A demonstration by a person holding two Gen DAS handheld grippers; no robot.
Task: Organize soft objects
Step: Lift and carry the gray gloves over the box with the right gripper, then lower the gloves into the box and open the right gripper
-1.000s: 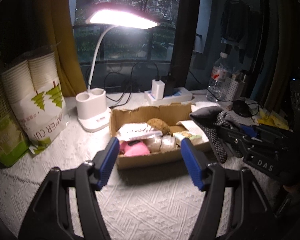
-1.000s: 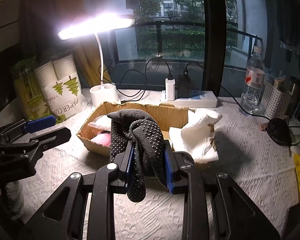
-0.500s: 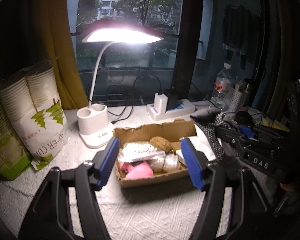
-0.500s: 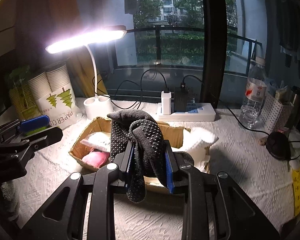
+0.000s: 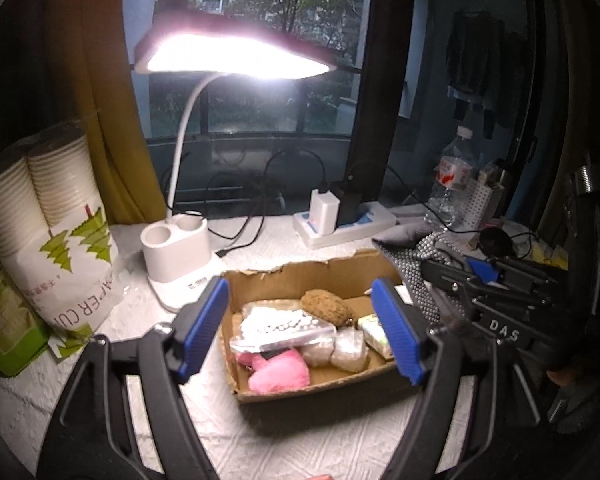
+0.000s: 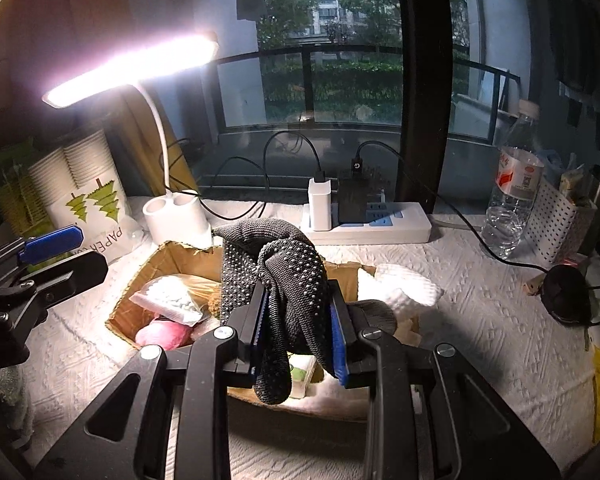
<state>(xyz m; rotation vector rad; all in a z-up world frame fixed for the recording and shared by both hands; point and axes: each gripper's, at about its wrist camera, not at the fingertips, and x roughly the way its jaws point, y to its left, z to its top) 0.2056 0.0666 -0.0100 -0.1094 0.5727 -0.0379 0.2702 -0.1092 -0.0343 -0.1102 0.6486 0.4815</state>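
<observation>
Lamp-lit desk: right gripper (image 6: 298, 336) clamps dotted glove (image 6: 278, 276) above cardboard box (image 5: 320, 390); left gripper (image 5: 300, 328) wide, empty. Risk: dangling glove fingers snag box rim.

A: What stands behind the lit white gooseneck desk lamp (image 6: 168, 168)?

B: A large dark-framed window (image 6: 340, 40), trees outside. A mustard-yellow curtain (image 5: 100, 120) hangs left of the lamp.
</observation>
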